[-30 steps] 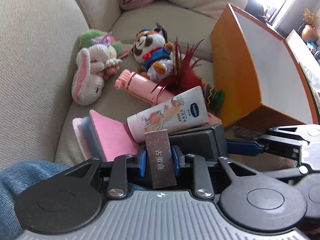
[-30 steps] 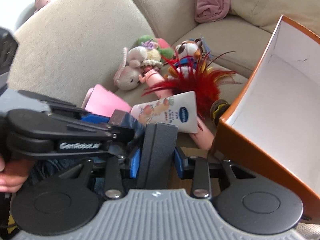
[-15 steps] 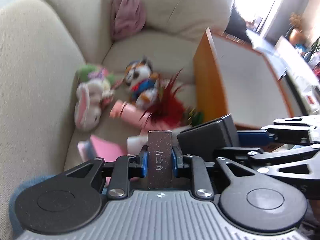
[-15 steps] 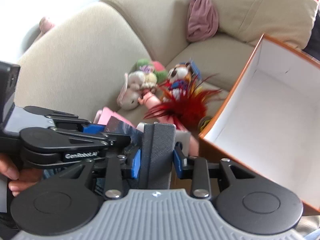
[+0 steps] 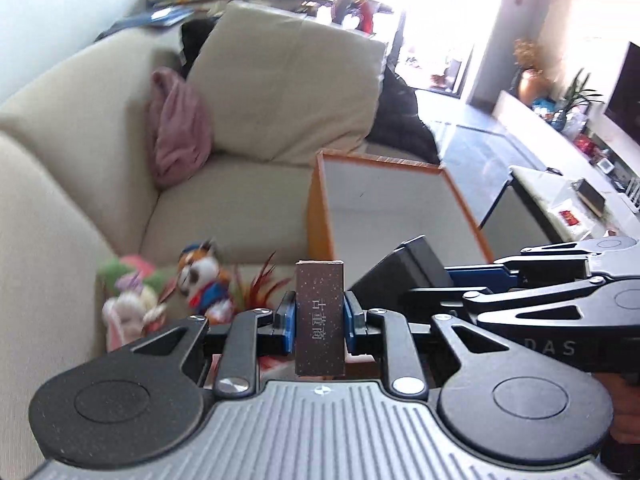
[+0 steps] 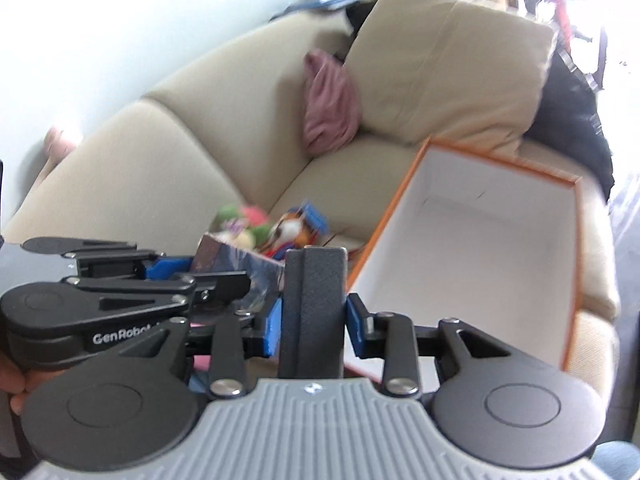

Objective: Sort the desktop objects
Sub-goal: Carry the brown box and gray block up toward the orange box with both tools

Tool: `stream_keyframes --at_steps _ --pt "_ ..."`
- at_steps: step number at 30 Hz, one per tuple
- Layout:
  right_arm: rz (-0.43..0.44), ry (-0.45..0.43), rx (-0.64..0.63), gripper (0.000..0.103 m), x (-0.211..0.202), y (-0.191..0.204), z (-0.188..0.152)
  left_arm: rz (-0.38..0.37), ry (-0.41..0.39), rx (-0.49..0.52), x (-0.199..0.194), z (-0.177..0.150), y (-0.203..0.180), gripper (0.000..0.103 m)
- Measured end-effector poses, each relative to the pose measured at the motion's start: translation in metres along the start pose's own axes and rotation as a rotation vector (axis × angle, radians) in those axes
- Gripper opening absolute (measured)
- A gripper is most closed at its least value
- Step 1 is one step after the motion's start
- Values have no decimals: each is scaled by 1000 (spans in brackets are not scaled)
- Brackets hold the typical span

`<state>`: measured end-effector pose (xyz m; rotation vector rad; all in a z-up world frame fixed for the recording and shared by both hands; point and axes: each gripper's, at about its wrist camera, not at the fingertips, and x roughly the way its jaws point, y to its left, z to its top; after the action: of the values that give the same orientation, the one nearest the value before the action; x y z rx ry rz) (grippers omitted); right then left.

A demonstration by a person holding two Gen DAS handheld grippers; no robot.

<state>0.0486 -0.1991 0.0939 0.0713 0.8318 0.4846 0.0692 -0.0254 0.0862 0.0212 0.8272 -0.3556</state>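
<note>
On the sofa seat (image 5: pixel 224 216), far to the left, soft toys are seen: a pale bunny toy (image 5: pixel 128 308) and, just beside it, a fox toy (image 5: pixel 204 280) with red feathers (image 5: pixel 260 284) next to it. They are blurred and partly hidden behind the claws. A pink cloth (image 5: pixel 180 128) is tucked into the sofa corner above them.

Next, in the middle, a small brown box (image 5: pixel 320 316) with white letters is pinched upright by the left claw (image 5: pixel 319 322). The blue pads (image 5: pixel 286 322) are pressed against both of its sides.

To the right of that, a dark grey case (image 6: pixel 314 308) is pinched upright by the right claw (image 6: pixel 314 326) in the same way. The two claws are held close side by side, and both things are lifted off the seat.

Further right, an orange box (image 6: pixel 572 264) with a white inside is standing open on the sofa. Nothing can be seen inside it.

The carrying step seems to be in hand: two things have been picked and are being brought toward the orange box. For the next move, each claw should likely be moved over the open top, lowered a little, and then spread so the thing drops in. Care is called for so the claws are not bumped together or knocked on the rim.
</note>
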Motion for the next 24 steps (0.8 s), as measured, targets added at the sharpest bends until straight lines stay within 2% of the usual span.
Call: stream_keyframes --at_steps 4,9,12,17,24 --pt "-58 -3 17 35 3 -12 4 -37 2 12 11 11 -11 25" --pt "-123 24 48 35 20 -29 -1 -50 31 21 35 11 -22 26" --pt "-170 38 58 35 32 -38 -6 -43 11 25 39 12 -25 26" --pt "-205 56 92 35 43 -51 -11 -115 25 23 44 12 -32 26" --pt "-233 82 120 35 54 -64 -17 -40 103 61 83 1 -42 25"
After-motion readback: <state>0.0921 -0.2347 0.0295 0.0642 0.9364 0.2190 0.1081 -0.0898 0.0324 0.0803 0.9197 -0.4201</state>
